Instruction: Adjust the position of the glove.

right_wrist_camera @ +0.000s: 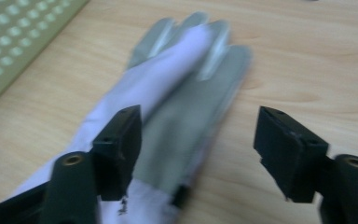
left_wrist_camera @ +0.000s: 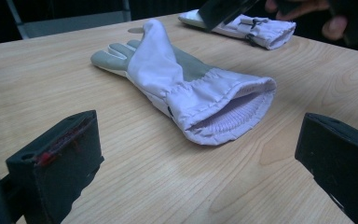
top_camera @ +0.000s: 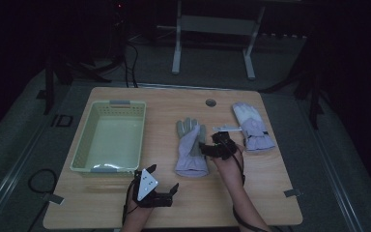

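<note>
A lavender glove with a grey palm (top_camera: 191,147) lies in the middle of the wooden table, its fingers pointing away and its cuff toward me. My right gripper (top_camera: 207,145) hovers at the glove's right side, open, with its left jaw over the glove (right_wrist_camera: 177,93) and its right jaw over bare wood; the pads (right_wrist_camera: 121,140) press on nothing. My left gripper (top_camera: 164,177) rests near the front edge, open and empty, and points at the glove's open cuff (left_wrist_camera: 228,112). A second lavender glove (top_camera: 252,126) lies at the back right.
A pale green perforated basket (top_camera: 84,140) stands on the left half of the table, empty inside. A small round hole (top_camera: 210,102) sits near the table's far edge. Bare wood (top_camera: 265,188) stretches along the front right. A metal frame stands on the floor beyond.
</note>
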Demonstrator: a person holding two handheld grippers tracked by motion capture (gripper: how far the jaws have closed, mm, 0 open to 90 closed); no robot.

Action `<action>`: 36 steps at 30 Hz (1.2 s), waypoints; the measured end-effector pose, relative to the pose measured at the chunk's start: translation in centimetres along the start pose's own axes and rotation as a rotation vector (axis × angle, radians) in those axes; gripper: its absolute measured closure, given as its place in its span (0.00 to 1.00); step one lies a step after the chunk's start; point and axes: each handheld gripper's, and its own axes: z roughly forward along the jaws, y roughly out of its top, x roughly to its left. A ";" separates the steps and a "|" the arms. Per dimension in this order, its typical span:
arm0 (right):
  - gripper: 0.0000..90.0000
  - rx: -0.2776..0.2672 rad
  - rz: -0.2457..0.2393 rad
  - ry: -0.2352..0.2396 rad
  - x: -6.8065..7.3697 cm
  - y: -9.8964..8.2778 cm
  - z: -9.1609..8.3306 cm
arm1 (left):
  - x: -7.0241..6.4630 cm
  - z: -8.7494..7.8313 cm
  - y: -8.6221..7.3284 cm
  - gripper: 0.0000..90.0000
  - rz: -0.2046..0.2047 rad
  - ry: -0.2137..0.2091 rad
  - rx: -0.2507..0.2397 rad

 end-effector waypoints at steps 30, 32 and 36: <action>0.47 0.025 0.043 -0.178 -19.6 3.5 -2.8 | 0.0 0.0 0.0 0.00 -0.002 0.004 0.000; 0.48 0.033 0.056 -0.170 -20.2 3.7 -2.5 | 0.0 0.0 0.0 0.00 0.000 0.003 0.000; 0.48 0.053 0.076 -0.148 -21.0 3.9 -1.6 | 0.0 0.0 0.0 0.00 -0.006 0.001 -0.002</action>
